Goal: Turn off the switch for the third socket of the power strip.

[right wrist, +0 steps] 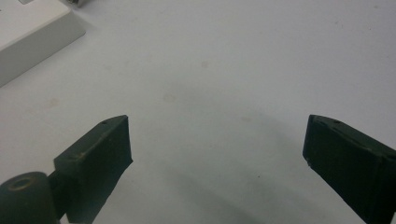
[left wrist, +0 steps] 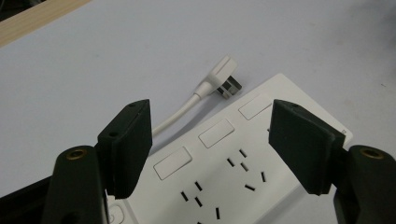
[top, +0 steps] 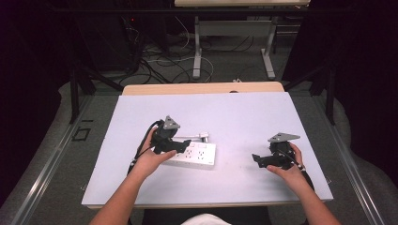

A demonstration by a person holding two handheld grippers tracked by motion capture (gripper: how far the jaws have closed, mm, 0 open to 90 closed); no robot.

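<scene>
Left tongs (top: 184,144) spread wide, hovering over the left end of the white power strip (top: 195,155), jaws straddling it across its width but not pinching anything. In the left gripper view the pads stand either side of the strip (left wrist: 224,172), apart from its face. Right tongs (top: 256,159) also spread, empty, parked low over bare bench (top: 244,112) near the right edge, well apart from the strip; the right gripper view catches just a corner of the strip (right wrist: 32,37) at upper left.

Power strip lies flat around the middle of the bench, slightly toward the near edge, sockets up. Its white cord runs along the far side, ending in a flat plug (left wrist: 223,77) lying loose on the bench just beside the strip, not inserted in any socket. All sockets visible are vacant; rocker switches sit in a row along the far edge.

Progress read: early. Nothing gripped, nothing plugged. Likely the left tongs are about to steady or grab the strip; the plug is untouched. Pretty much all of the work is left.

No containers on the bench.
</scene>
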